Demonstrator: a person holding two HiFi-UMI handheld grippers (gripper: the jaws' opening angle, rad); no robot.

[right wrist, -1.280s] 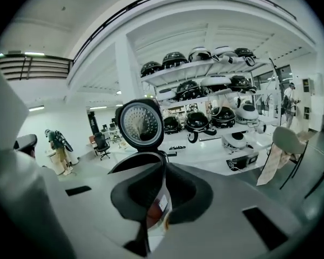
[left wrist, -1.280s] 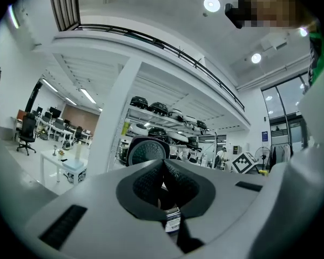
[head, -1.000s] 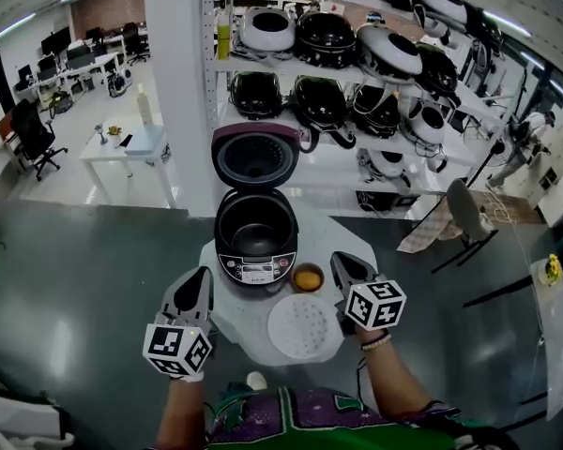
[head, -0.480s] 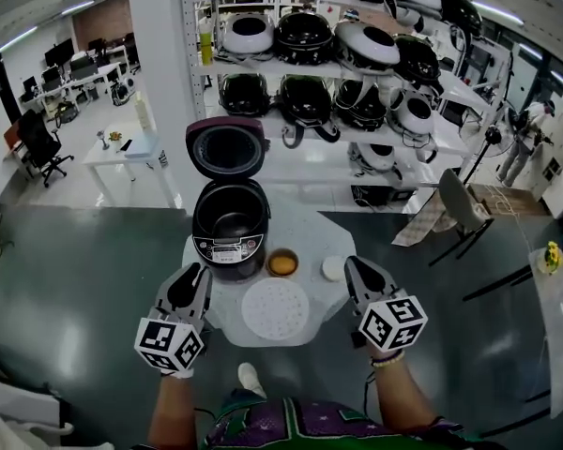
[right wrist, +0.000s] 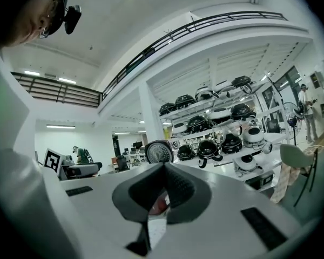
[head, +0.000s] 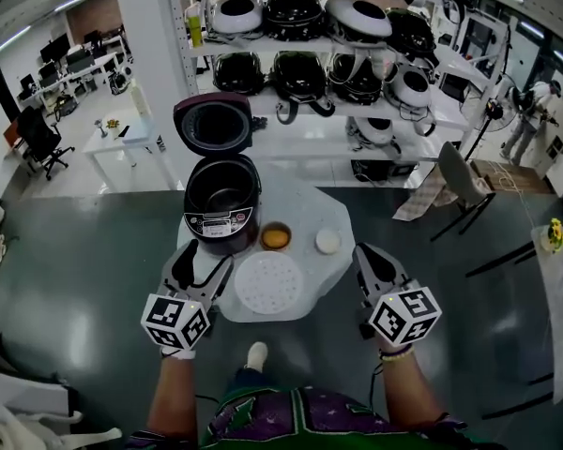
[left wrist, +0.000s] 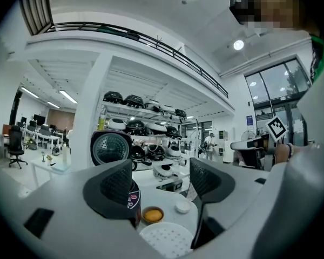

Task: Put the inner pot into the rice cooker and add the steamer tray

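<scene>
With the pot (head: 221, 193) seemingly in the cooker (head: 216, 225), the tray (head: 269, 282) lies at its 5 o'clock on the surface (head: 311, 216), so the left gripper (head: 202, 262), whose fingers have just been opening with nothing between them, needs to grasp the tray's rim (the right gripper (head: 369, 256) has its fingers clenched on nothing).

L gripper (left wrist: 161, 182) jaws just opened wide, nothing btwn pads. Past them, white round table (left wrist: 162, 197): dark rice cooker (left wrist: 133, 201) at left edge, lid up. White perforated round steamer tray (left wrist: 164, 239) at near edge. Small bowl w/ orange contents (left wrist: 153, 215) mid-table, small white round cap (left wrist: 182, 205) just right of it.

Orange bowl (head: 276, 237) beside white cap (head: 327, 242)
</scene>
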